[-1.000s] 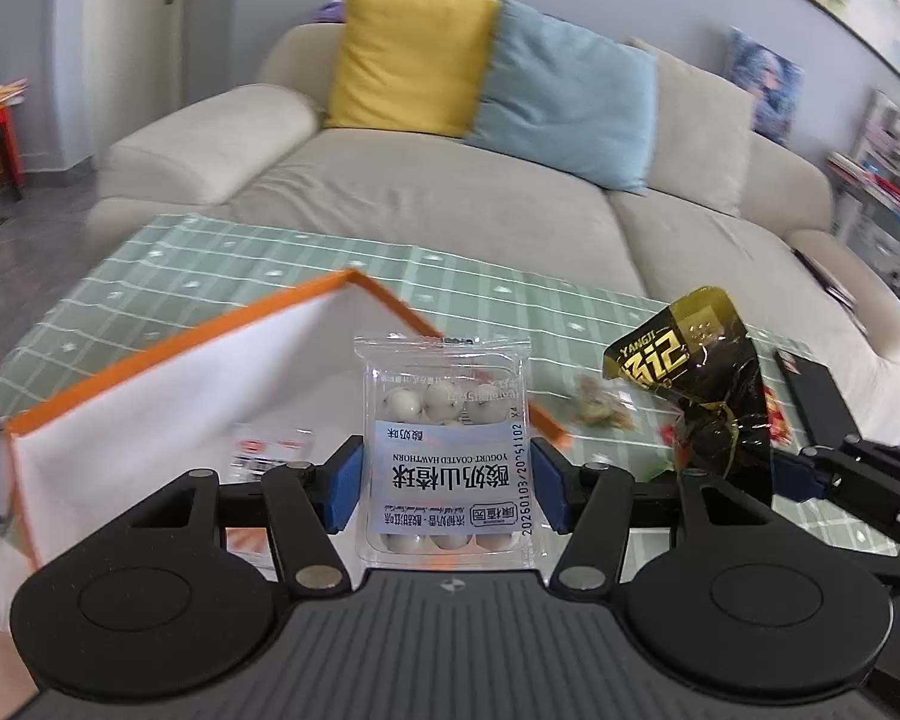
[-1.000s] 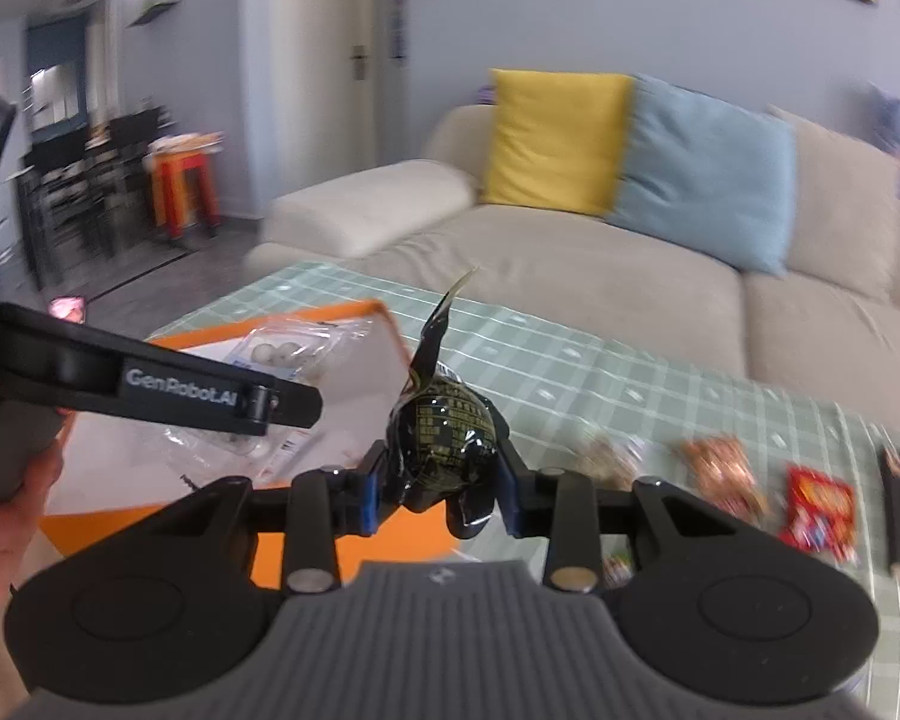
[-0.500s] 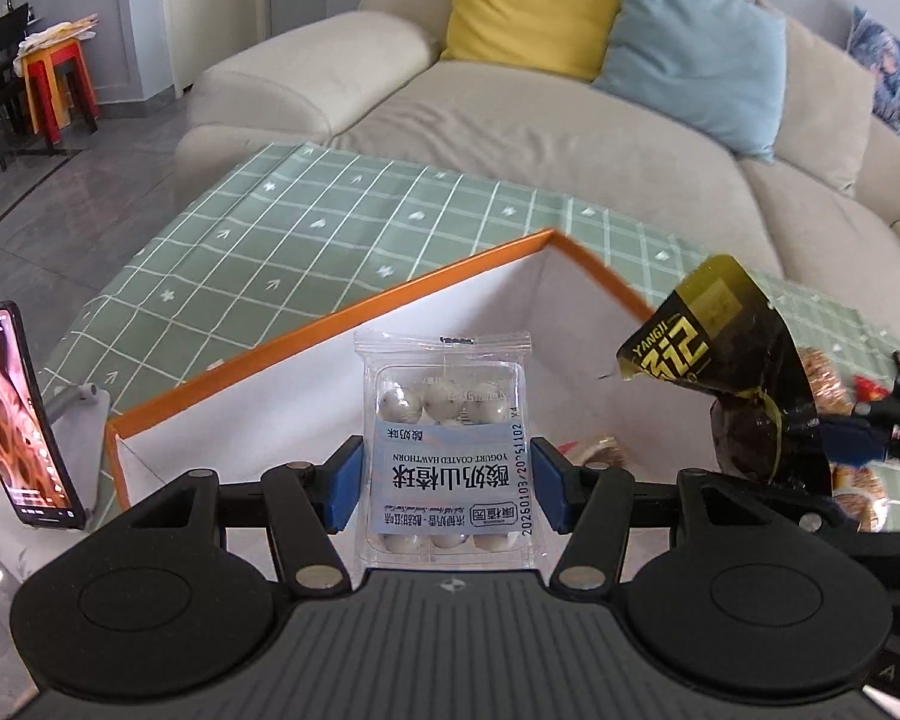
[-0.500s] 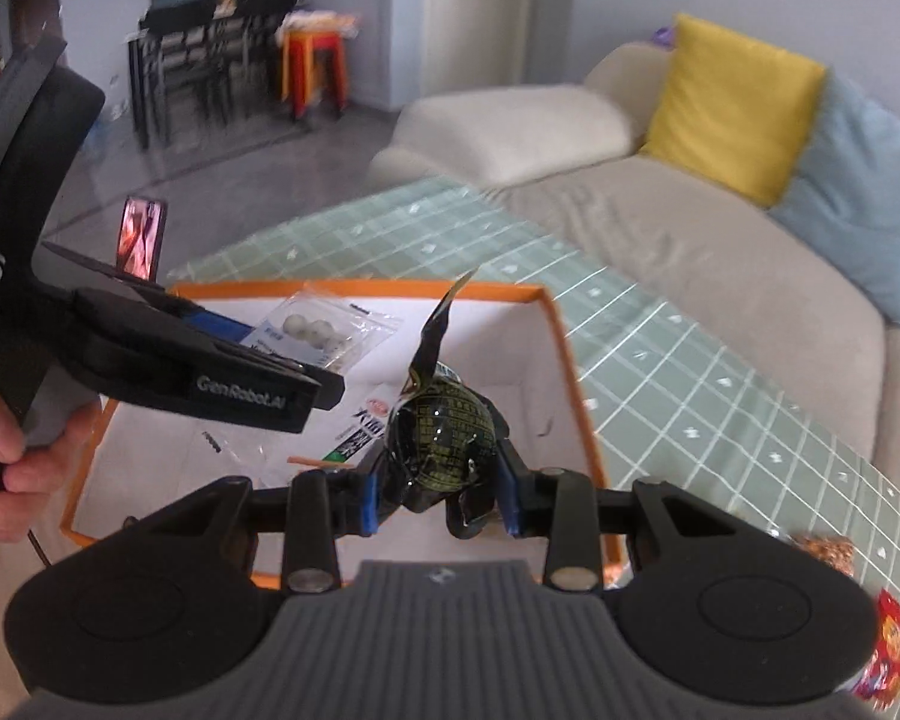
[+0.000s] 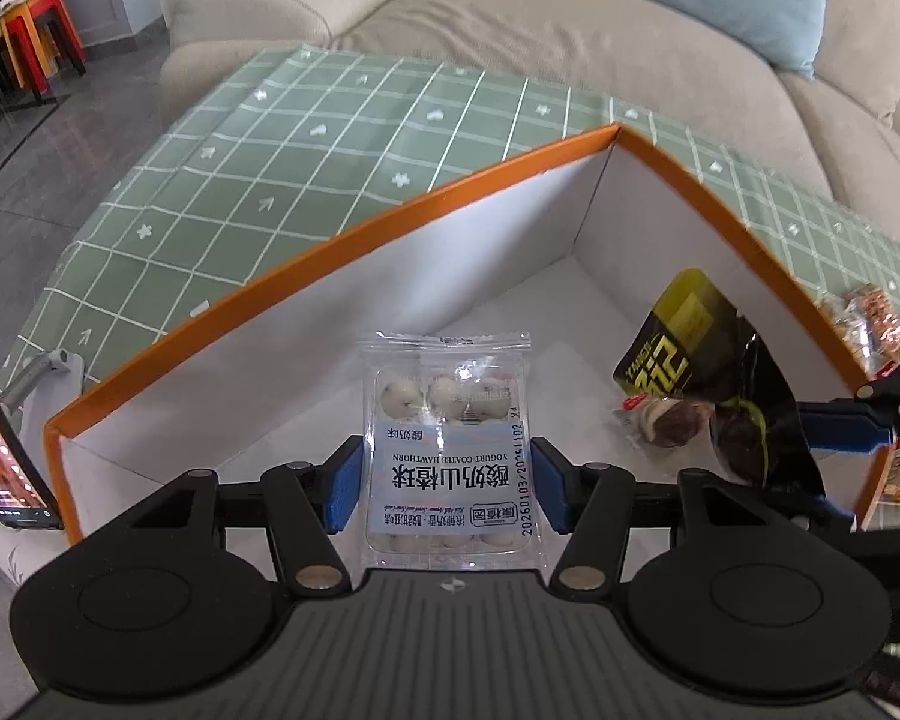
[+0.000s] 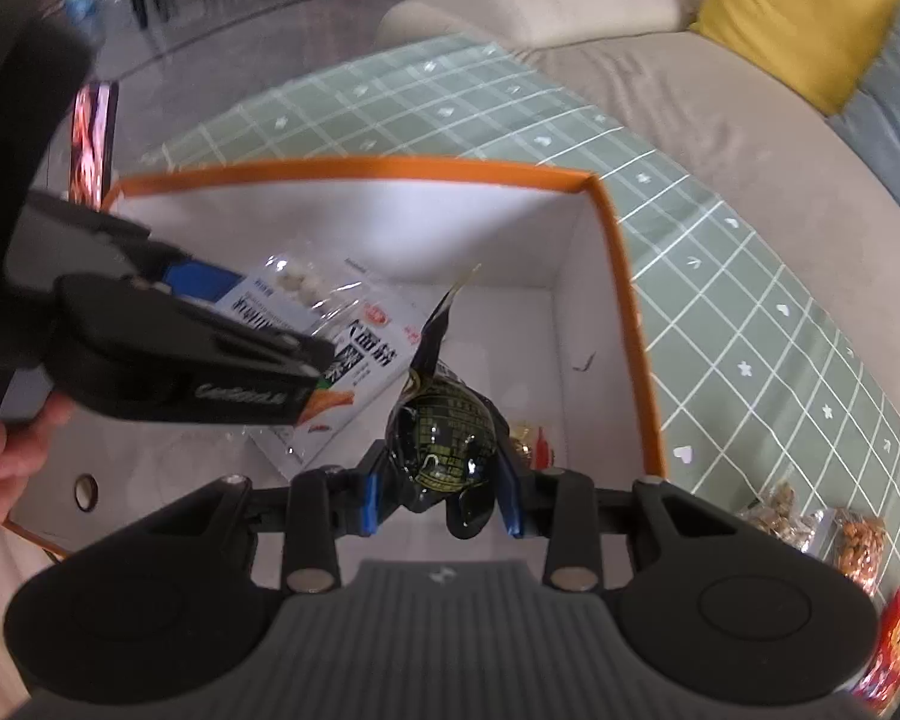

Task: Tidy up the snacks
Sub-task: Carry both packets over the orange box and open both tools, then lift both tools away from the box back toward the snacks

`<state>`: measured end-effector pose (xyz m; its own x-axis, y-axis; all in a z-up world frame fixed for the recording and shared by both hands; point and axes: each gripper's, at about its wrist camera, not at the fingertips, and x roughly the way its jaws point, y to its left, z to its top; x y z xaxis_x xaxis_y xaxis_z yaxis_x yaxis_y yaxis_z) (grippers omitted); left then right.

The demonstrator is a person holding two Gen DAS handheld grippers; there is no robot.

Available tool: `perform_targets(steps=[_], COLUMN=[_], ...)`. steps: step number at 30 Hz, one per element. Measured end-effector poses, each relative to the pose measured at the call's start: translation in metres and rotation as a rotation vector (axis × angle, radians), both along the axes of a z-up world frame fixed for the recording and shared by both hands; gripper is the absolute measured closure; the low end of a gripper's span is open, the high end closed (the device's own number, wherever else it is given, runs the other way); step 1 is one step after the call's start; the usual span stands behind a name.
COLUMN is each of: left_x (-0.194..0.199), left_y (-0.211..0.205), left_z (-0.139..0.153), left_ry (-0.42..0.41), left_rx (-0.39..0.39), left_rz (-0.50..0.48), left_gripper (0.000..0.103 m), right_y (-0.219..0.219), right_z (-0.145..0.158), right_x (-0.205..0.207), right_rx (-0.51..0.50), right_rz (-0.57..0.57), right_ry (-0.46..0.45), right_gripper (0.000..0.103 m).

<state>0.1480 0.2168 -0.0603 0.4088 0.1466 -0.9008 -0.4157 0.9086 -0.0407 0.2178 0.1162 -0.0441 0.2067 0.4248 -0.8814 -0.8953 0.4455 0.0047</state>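
My left gripper point(image 5: 447, 489) is shut on a clear pack of yogurt-coated hawthorn balls point(image 5: 447, 438) and holds it over the open orange-rimmed white box point(image 5: 390, 222). My right gripper point(image 6: 441, 495) is shut on a black and yellow snack pouch point(image 6: 447, 438), also above the box point(image 6: 624, 312). The pouch shows at the right in the left wrist view point(image 5: 714, 396). The hawthorn pack shows at the left in the right wrist view point(image 6: 297, 294). A white snack packet point(image 6: 360, 372) and a small wrapped snack point(image 5: 654, 420) lie on the box floor.
The box stands on a green checked tablecloth point(image 5: 306, 168). Several loose snack packs point(image 6: 810, 528) and a red packet point(image 6: 894, 654) lie on the cloth to the right. A phone on a stand point(image 5: 0, 450) is left of the box. A beige sofa point(image 5: 570, 18) is behind.
Both grippers have moved forward and tilted down over the box, each still holding its snack. The box interior now fills both views.
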Motion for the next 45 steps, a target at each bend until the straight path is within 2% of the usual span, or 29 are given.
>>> perform_targets(steps=[6,13,24,29,31,36,45], left_x=[0.011,0.020,0.020,0.017,0.016,0.015,0.003], left_y=[0.005,0.004,0.006,0.005,0.006,0.004,-0.004], left_z=[-0.010,-0.022,-0.028,-0.024,-0.021,-0.013,0.000], left_ry=[0.047,0.092,0.107,0.082,0.065,0.033,-0.019], left_rx=[-0.013,-0.014,-0.017,-0.006,-0.008,0.001,0.014], left_rz=[0.005,-0.001,0.014,0.027,0.032,0.024,0.011], left_gripper=[0.037,0.037,0.033,0.030,0.025,0.019,0.019], right_y=[0.015,0.022,0.025,0.020,0.019,0.017,0.002], right_z=[-0.016,-0.028,-0.035,-0.032,-0.032,-0.029,-0.005], right_x=[0.003,0.009,0.008,0.006,0.005,0.006,0.002], right_rx=[-0.086,-0.142,-0.147,-0.137,-0.135,-0.115,-0.042], right_rz=[0.019,0.001,0.005,0.015,0.020,0.014,-0.018], right_ry=[0.002,0.010,-0.015,-0.015,-0.014,-0.009,-0.022], right_gripper=[0.069,0.068,0.068,0.063,0.063,0.054,0.038])
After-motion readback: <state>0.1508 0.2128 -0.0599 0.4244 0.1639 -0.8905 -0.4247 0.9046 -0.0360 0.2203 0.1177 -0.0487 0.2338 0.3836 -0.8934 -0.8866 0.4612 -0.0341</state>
